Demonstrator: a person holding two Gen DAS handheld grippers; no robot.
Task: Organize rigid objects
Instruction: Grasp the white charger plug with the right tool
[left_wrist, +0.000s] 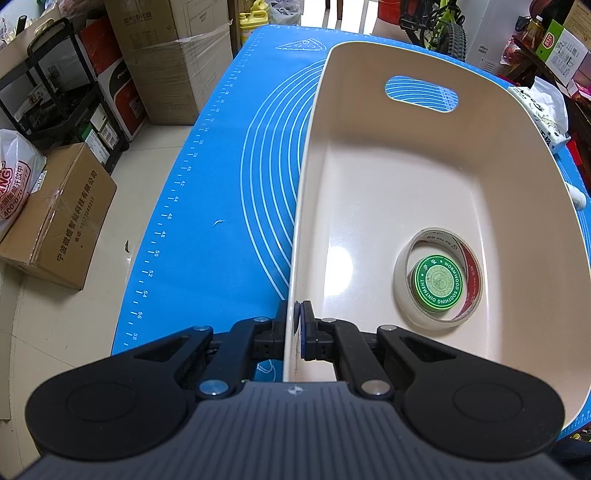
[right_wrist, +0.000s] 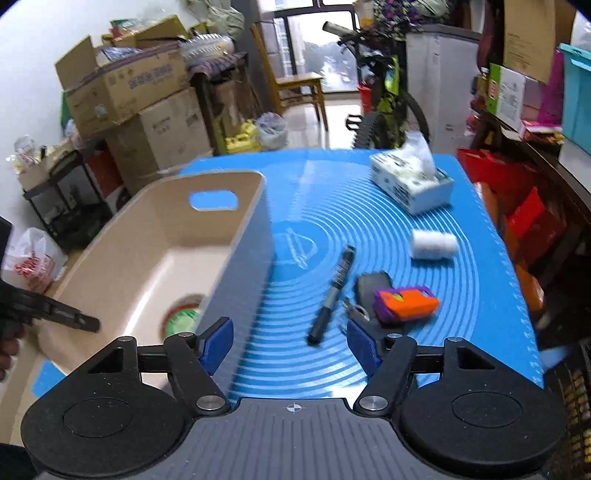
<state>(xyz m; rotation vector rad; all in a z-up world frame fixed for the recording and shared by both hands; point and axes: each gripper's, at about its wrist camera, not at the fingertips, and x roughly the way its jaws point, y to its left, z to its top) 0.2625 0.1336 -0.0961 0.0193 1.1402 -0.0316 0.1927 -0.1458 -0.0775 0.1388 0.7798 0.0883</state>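
The room is full of stacked boxes (right_wrist: 125, 85), with a bike (right_wrist: 388, 96) at the back. A blue mat (right_wrist: 369, 206) covers the worktop. A big cream bin (left_wrist: 369, 177) sits on it. The left gripper (left_wrist: 294, 325) has its jaws clenched on the bin's near wall. Inside the bin lies a tape roll (left_wrist: 437, 277) around a green tin (left_wrist: 441, 283). The right gripper (right_wrist: 290, 341) hangs over the mat, jaws wide and empty. Just past it lie a pen (right_wrist: 332, 295), an orange toy (right_wrist: 406, 304), a white roll (right_wrist: 434, 245) and a tissue pack (right_wrist: 410, 181).
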